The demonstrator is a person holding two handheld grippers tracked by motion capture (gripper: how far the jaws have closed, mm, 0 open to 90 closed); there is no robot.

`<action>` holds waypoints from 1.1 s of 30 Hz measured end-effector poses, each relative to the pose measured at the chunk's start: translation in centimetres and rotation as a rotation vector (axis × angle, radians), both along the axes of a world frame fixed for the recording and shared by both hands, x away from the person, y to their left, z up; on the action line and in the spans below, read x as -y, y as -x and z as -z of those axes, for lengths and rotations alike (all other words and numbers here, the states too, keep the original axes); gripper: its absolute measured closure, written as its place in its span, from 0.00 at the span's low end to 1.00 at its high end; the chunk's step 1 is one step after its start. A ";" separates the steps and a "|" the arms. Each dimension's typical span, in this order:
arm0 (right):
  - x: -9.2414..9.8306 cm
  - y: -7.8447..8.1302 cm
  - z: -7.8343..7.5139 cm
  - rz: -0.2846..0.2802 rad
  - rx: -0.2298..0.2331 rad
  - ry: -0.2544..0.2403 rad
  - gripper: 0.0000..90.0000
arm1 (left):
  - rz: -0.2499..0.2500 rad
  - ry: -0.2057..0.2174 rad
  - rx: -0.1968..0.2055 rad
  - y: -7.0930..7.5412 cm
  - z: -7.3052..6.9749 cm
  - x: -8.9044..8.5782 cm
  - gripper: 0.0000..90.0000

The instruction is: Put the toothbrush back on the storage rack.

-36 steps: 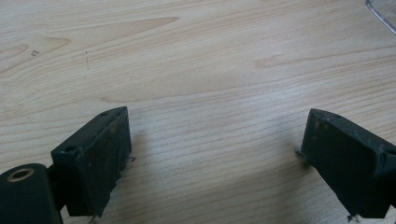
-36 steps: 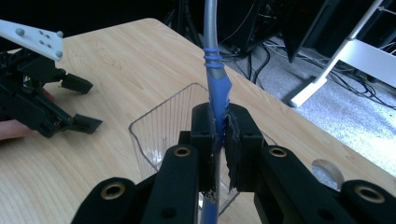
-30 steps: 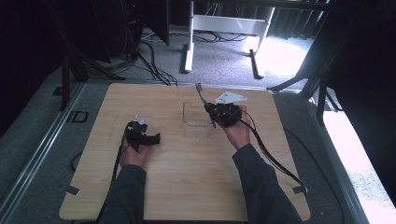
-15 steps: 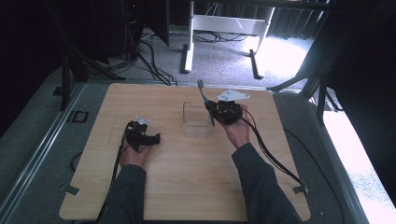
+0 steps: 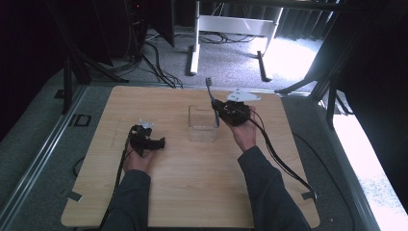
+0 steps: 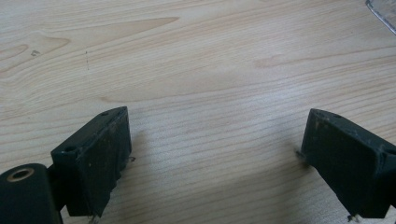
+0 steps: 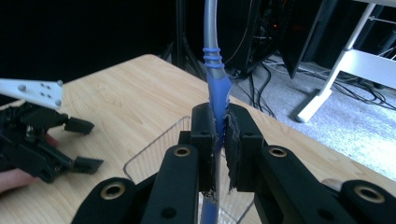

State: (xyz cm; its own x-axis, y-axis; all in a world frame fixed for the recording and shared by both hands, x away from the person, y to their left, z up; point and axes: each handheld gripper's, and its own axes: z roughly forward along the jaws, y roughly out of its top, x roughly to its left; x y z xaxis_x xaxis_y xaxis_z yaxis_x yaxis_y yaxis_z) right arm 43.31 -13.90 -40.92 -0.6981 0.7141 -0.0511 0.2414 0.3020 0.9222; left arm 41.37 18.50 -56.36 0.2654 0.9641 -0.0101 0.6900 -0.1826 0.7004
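So the toothbrush (image 7: pixel 216 88) is already picked up: the right gripper (image 7: pixel 219 135) has its jaws pinched tight on the blue handle, bristle end sticking up and away from the hand. The clear plastic box (image 5: pixel 202 118) sits right under and just in front of those jaws, touching-close in the right gripper view, so my guess is the brush is going in there. That'd put things roughly halfway, with the grab done and the lowering and letting go still to come.

The left gripper (image 6: pixel 215 158) is parked well off to the side of the box, jaws spread wide over bare table (image 6: pixel 196 60), nothing between them.

Hard to tell: the lower end of the handle is hidden behind the right jaws, so I can't say if it's already dipping inside the box or hanging above it. The brush head is tiny and dark in the high view, and the box is see-through enough that its edges blur.
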 end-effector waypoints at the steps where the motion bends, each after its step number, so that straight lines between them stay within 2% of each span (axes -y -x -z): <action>1: 0.0 -0.1 0.0 0.000 0.002 -0.011 0.91 | 0.000 0.000 0.000 0.0 0.0 0.0 0.10; 7: 0.0 -0.7 0.1 -0.003 0.014 -0.051 0.91 | 0.000 0.000 0.000 0.0 0.0 0.0 0.10; 12: -0.3 -1.2 0.7 0.002 0.017 -0.051 0.91 | 0.000 0.000 0.001 0.0 0.0 0.0 0.10; 17: -0.7 -1.7 1.6 0.010 -0.003 -0.009 0.91 | 0.000 0.000 0.001 0.0 0.0 0.0 0.10; 19: -0.9 -1.8 2.0 0.006 -0.008 0.022 0.91 | 0.000 0.000 0.001 0.0 0.0 0.0 0.10; 25: -1.4 -2.4 3.0 0.000 -0.043 0.060 0.91 | 0.000 0.000 0.000 0.0 0.0 0.0 0.10; 28: -1.6 -2.4 3.5 -0.010 -0.054 0.095 0.90 | 0.000 0.000 0.000 0.0 0.0 0.0 0.10; 29: -1.7 -2.3 3.7 -0.018 -0.054 0.113 0.89 | 0.000 0.000 0.000 0.0 0.0 0.0 0.10; 31: -1.8 -2.1 3.8 -0.028 -0.054 0.152 0.80 | 0.000 0.000 0.000 0.0 0.0 0.0 0.10; 33: -1.8 -1.9 3.7 -0.041 -0.056 0.167 0.71 | 0.000 0.000 0.000 0.0 0.0 0.0 0.10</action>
